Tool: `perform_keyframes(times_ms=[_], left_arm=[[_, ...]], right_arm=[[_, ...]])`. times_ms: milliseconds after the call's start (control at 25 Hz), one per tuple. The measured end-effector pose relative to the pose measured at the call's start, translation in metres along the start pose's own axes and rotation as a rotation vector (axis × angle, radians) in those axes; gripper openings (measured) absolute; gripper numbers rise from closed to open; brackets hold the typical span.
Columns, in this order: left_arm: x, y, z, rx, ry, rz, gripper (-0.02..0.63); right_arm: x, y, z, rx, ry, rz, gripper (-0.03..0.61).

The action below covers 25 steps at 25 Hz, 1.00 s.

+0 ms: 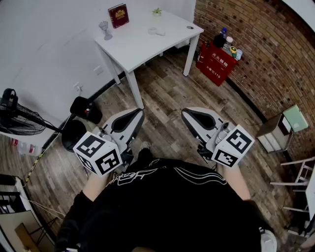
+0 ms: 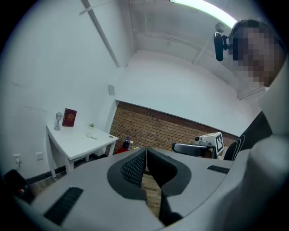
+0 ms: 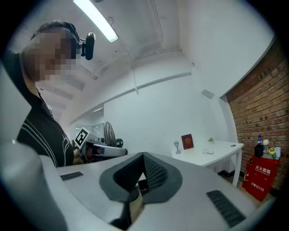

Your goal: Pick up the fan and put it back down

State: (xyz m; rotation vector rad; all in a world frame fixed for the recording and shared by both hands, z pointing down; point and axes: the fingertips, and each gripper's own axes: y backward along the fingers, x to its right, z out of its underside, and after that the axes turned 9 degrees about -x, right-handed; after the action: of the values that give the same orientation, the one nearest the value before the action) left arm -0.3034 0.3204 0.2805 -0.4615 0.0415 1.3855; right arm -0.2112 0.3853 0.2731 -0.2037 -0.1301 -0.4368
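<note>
The black fan (image 1: 19, 119) stands at the far left of the head view, its cage high and its pole running down to a dark base (image 1: 74, 136) on the wood floor. In the right gripper view the fan (image 3: 108, 132) shows behind the other gripper. My left gripper (image 1: 139, 113) is held in front of my body, well to the right of the fan, and is shut and empty (image 2: 145, 151). My right gripper (image 1: 186, 114) is beside it, level, also shut with nothing in it (image 3: 143, 156). Neither touches the fan.
A white table (image 1: 147, 47) stands ahead with a red book (image 1: 118, 15), a small grey cup (image 1: 105, 29) and a tiny plant (image 1: 157, 11). A red box (image 1: 216, 61) with bottles sits by the brick wall. Shelving (image 1: 283, 130) is at the right.
</note>
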Motion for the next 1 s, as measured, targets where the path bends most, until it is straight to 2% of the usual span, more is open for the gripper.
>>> perform_keyframes(times_ms=[600, 640, 760, 840, 1000], left_arm=[[0.012, -0.006, 0.015, -0.035, 0.017, 0.013, 0.032], [0.01, -0.007, 0.017, -0.039, 0.019, 0.013, 0.032], [0.005, -0.011, 0.018, -0.044, 0.019, 0.017, 0.032], [0.001, -0.015, 0.017, -0.042, 0.022, 0.02, 0.032], [-0.011, -0.029, 0.014, -0.043, 0.033, 0.038, 0.032]], right_arm=[[0.003, 0.024, 0.006, 0.014, 0.004, 0.064, 0.009], [0.005, 0.023, 0.008, 0.007, 0.007, 0.073, 0.021], [0.01, 0.02, 0.01, -0.015, 0.021, 0.094, 0.138], [0.015, 0.02, 0.01, -0.022, 0.028, 0.113, 0.159], [0.034, 0.018, 0.008, -0.032, 0.032, 0.174, 0.28]])
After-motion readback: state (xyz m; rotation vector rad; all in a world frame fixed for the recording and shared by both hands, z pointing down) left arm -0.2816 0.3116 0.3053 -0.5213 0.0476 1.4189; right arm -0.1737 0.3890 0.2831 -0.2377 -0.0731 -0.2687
